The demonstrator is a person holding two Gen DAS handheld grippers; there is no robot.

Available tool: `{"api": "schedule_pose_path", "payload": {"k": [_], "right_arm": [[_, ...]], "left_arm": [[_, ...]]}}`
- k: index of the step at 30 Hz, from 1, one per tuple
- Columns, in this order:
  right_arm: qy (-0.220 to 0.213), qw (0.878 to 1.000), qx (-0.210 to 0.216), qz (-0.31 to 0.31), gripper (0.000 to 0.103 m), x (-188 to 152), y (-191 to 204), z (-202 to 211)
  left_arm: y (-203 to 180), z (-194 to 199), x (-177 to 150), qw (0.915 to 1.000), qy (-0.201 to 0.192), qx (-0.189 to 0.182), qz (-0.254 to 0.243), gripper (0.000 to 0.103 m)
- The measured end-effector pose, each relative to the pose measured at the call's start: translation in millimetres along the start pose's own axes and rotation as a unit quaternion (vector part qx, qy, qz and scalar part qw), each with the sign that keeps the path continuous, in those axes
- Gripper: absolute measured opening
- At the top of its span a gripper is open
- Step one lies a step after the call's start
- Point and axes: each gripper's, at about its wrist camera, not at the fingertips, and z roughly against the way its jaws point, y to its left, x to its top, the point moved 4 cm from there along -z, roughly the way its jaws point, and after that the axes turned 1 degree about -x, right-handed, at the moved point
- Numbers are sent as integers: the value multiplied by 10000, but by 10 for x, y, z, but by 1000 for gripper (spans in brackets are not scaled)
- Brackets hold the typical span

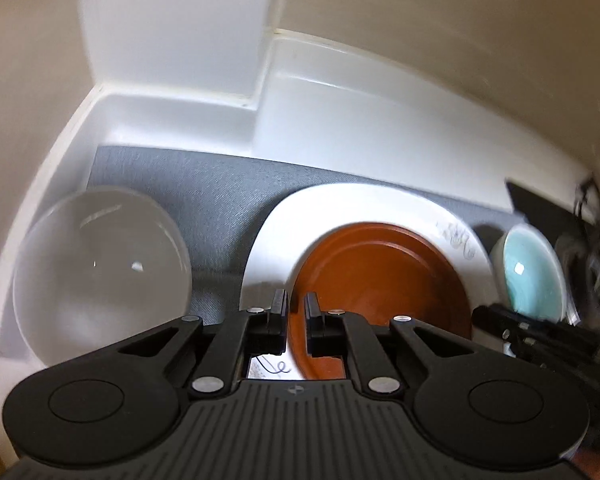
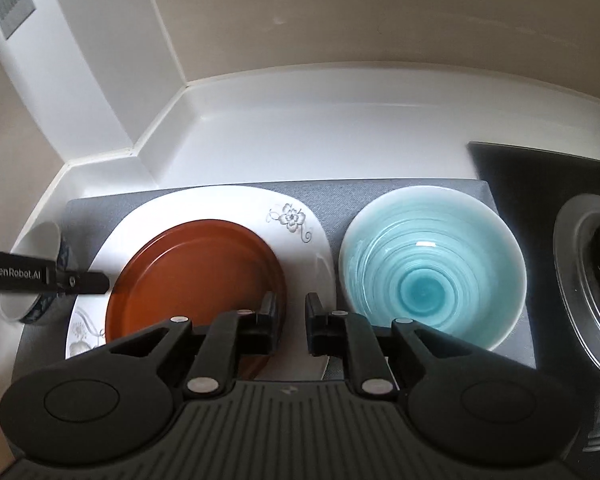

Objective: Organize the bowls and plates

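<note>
A brown plate [image 1: 380, 276] [image 2: 196, 276] lies on a white square plate with a flower print [image 1: 340, 208] [image 2: 220, 204], on a grey mat [image 1: 204, 192] [image 2: 340, 192]. My left gripper [image 1: 296, 308] [image 2: 100, 283] is shut on the brown plate's left rim. My right gripper [image 2: 292, 312] [image 1: 500, 320] sits at the plate's right rim. Its jaws stand a little apart, with white plate showing in the gap. A white bowl [image 1: 100, 272] [image 2: 32, 248] sits to the left. A teal bowl [image 1: 534, 272] [image 2: 432, 280] stands to the right.
The mat lies on a white counter [image 2: 300, 128] backed by a beige wall, with a white column in the left corner [image 1: 172, 28]. A black cooktop [image 2: 540, 176] with a round metal burner [image 2: 580, 280] borders the mat on the right.
</note>
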Motion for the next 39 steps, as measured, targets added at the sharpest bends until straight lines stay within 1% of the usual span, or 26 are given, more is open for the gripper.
{"api": "schedule_pose_path", "payload": {"k": [3,5,7,8,9,10,11,12,13,14,15,16,17,19,20,21,22,23,24,26,28,32,33,34,35,39], "right_arm": [[-12,9995,180,-269,15,-36,-48,-49],[-172,9989,137,-406,15,-24,-49,26],[-410,9975,313,-476,16,4,-7,157],[-497,9967,434,-472,16,18,40,220],[-542,9959,584,-419,23,27,103,270],[-568,9951,729,-351,28,33,181,307],[-576,9942,855,-301,41,38,256,331],[-553,9933,976,-263,50,41,342,336],[-510,9923,1104,-217,52,48,434,330],[-462,9914,1216,-143,52,51,535,315],[-429,9906,1298,-37,52,56,644,297],[-397,9898,1363,80,52,59,750,273],[-348,9890,1427,189,52,64,856,235],[-234,9870,1556,324,52,74,1044,146],[-201,9857,1633,374,52,85,1141,115],[-158,9841,1712,440,52,99,1241,75],[-115,9828,1772,516,52,117,1333,46],[-85,9819,1801,573,52,132,1408,1],[-70,9814,1818,611,52,148,1478,-38],[-1,9800,1869,687,52,174,1611,-125],[84,9797,1862,737,52,180,1723,-210],[347,9807,1794,698,51,146,1868,-405],[447,9813,1693,796,43,122,1902,-452],[536,9818,1574,915,29,99,1939,-490],[522,9827,1483,981,22,87,1957,-493],[677,9805,1526,1035,16,58,1955,-403]], "left_arm": [[0,-129,-26,9997,237,33,73,8],[27,5,-75,9998,97,-47,141,8],[131,211,-127,9995,-90,-231,206,14],[214,322,-162,9992,-168,-290,237,31],[322,424,-196,9987,-275,-281,319,52],[451,538,-234,9977,-443,-252,446,60],[580,664,-284,9962,-623,-253,560,63],[717,771,-334,9945,-764,-276,662,63],[855,858,-379,9926,-868,-296,794,64],[995,915,-417,9903,-969,-290,957,67],[1138,940,-456,9879,-1058,-238,1112,74],[1249,917,-476,9868,-1047,-175,1219,76],[1358,858,-496,9864,-946,-123,1336,74],[1551,750,-507,9819,-795,-98,1718,64],[1614,713,-509,9790,-768,-212,1876,55],[1648,686,-502,9771,-777,-335,1954,47],[1664,669,-490,9763,-816,-374,1970,45],[1672,650,-483,9761,-863,-340,1967,41],[1677,621,-473,9765,-878,-264,1953,33],[1674,562,-485,9762,-782,-168,2015,28],[1697,495,-488,9732,-738,-307,2157,28],[1770,372,-512,9700,-589,-353,2333,25],[1771,363,-510,9697,-586,-388,2342,21],[1774,365,-522,9700,-592,-410,2321,21],[1752,376,-519,9714,-589,-373,2271,20],[1650,414,-583,9799,-300,22,1971,16]]}}
